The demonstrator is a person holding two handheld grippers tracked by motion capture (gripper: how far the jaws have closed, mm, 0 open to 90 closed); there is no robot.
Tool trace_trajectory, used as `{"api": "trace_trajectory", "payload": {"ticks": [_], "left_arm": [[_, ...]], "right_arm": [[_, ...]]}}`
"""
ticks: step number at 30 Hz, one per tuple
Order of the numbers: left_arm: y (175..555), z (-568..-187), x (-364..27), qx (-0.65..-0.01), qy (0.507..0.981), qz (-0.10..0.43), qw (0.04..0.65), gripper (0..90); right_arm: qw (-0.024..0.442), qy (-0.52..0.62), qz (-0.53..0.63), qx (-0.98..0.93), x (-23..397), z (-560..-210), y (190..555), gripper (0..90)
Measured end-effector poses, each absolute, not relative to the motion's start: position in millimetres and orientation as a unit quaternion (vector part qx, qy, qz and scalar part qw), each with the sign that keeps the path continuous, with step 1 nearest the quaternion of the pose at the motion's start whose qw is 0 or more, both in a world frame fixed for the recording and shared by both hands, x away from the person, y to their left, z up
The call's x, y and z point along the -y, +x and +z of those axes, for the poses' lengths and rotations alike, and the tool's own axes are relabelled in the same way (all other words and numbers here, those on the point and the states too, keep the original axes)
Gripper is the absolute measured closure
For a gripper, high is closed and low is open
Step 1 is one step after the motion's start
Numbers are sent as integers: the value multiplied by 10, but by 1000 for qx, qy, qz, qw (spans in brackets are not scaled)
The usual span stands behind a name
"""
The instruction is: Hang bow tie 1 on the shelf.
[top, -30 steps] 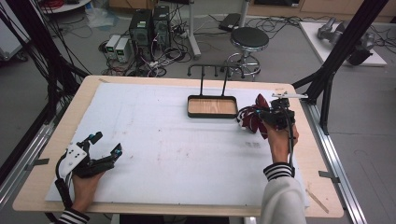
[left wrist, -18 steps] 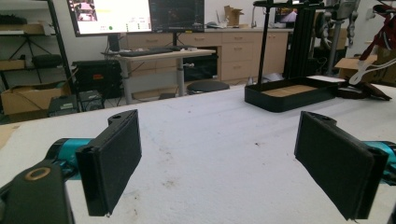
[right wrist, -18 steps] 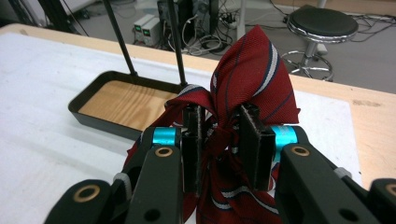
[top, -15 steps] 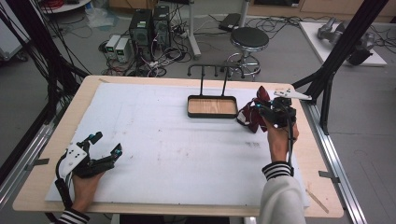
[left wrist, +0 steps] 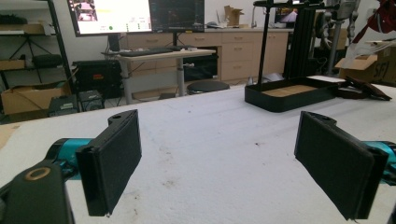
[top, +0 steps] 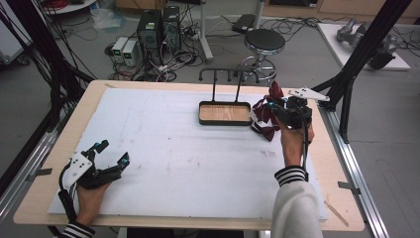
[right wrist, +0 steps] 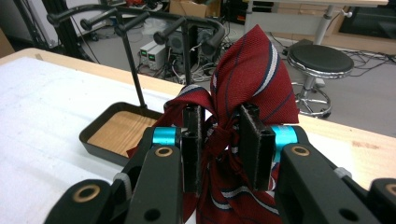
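White table mat, cluttered lab floor, left gripper fingers apart, right gripper fingers apparently clamping red tie

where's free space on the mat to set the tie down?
Bare mat from the tray down to the near edge, and all across between the left gripper and the right hand. Crowded only at the far right, where the right gripper holds the tie beside the tray.

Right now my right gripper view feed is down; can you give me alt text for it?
The right gripper has its fingers closed on a bunched dark red striped necktie. Behind it, a black tray with a wooden floor and a hooked rack stands on the white table mat.
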State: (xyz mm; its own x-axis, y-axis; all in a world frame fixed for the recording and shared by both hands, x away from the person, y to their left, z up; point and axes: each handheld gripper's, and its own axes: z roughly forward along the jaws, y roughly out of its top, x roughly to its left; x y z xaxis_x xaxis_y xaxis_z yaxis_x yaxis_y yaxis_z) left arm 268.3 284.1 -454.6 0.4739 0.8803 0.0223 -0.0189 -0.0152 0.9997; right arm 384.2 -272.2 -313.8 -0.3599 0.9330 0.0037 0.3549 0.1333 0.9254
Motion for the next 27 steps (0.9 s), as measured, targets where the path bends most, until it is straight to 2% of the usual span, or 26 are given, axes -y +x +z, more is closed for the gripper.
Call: {"api": "trace_trajectory", "payload": {"ticks": [27], "left_arm": [[2683,-4546,-2848,-355,607,370,607,151]], "right_arm": [[335,455,475,-674,2570,-2882,4230,721]]}}
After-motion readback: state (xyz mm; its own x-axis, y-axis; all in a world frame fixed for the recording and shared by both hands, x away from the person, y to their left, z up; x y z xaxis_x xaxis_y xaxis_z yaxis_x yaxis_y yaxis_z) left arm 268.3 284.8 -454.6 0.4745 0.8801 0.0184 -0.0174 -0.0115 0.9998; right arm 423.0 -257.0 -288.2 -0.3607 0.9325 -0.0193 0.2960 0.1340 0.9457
